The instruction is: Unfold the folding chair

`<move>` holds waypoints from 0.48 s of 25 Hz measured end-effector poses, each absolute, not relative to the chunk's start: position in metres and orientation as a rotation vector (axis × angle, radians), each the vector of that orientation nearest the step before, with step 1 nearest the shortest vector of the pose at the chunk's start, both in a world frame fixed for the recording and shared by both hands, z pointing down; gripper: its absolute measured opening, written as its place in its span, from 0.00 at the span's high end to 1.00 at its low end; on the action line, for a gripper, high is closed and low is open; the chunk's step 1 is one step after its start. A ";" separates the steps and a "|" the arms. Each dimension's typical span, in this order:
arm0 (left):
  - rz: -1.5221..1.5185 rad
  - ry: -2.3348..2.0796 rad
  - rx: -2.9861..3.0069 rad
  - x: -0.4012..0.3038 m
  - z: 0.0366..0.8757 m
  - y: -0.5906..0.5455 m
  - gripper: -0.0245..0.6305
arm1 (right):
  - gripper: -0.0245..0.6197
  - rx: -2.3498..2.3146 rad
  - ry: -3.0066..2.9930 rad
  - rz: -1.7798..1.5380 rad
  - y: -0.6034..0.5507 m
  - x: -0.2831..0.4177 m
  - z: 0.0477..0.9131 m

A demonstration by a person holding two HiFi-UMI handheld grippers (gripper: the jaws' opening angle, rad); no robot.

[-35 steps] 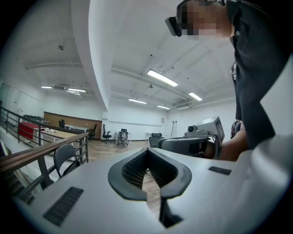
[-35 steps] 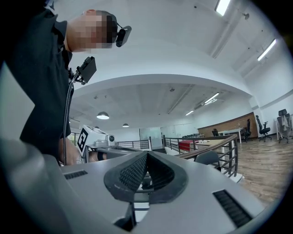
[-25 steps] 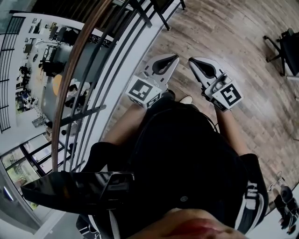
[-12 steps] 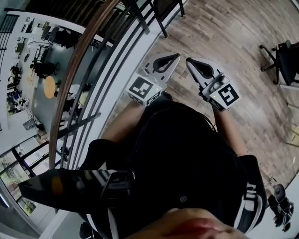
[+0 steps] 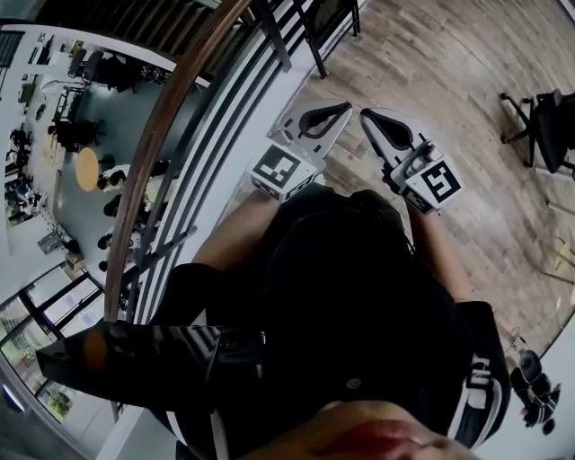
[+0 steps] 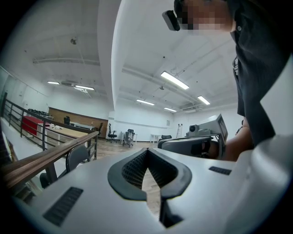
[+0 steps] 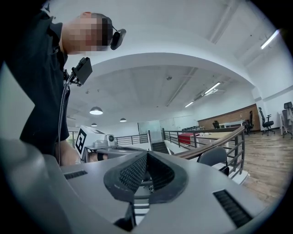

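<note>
A dark chair [image 5: 325,22] stands by the railing at the top of the head view. Only its legs and lower frame show there. Its rounded grey back [image 6: 77,156] shows in the left gripper view beside the handrail, and that chair back [image 7: 212,157] also appears in the right gripper view. I hold both grippers level in front of my chest, side by side and well short of the chair. My left gripper [image 5: 345,108] is shut with nothing in it, and so is my right gripper [image 5: 366,115]. Their fingertips nearly meet.
A black railing with a wooden handrail [image 5: 157,135] runs along my left, with a lower floor beyond it. Wood plank floor [image 5: 449,63] stretches ahead and to the right. A black office chair [image 5: 544,126] stands at the right. Desks and more office chairs [image 6: 120,136] stand far off.
Both grippers travel forward together along the railing, still shut and side by side. The chair legs at the top and the office chair at the right have shifted in the head view.
</note>
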State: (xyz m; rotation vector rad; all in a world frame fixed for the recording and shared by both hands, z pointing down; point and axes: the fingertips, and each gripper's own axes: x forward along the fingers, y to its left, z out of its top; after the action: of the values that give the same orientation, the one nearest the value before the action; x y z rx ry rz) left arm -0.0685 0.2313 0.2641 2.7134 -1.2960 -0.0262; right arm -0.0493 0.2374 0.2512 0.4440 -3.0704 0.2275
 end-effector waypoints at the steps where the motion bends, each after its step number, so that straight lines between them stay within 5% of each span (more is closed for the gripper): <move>1: -0.029 -1.295 2.710 -0.073 0.266 0.226 0.96 | 0.95 0.448 -3.065 0.231 0.232 -0.053 0.253; 12: -0.041 -1.362 2.644 -0.088 0.272 0.147 0.96 | 0.95 0.395 -3.070 0.203 0.151 -0.063 0.260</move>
State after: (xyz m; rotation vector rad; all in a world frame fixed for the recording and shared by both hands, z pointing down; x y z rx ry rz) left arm -0.0879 0.1473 0.2724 2.6444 -1.3618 -0.0414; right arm -0.0626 0.1514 0.2598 0.3953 -3.0696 0.2034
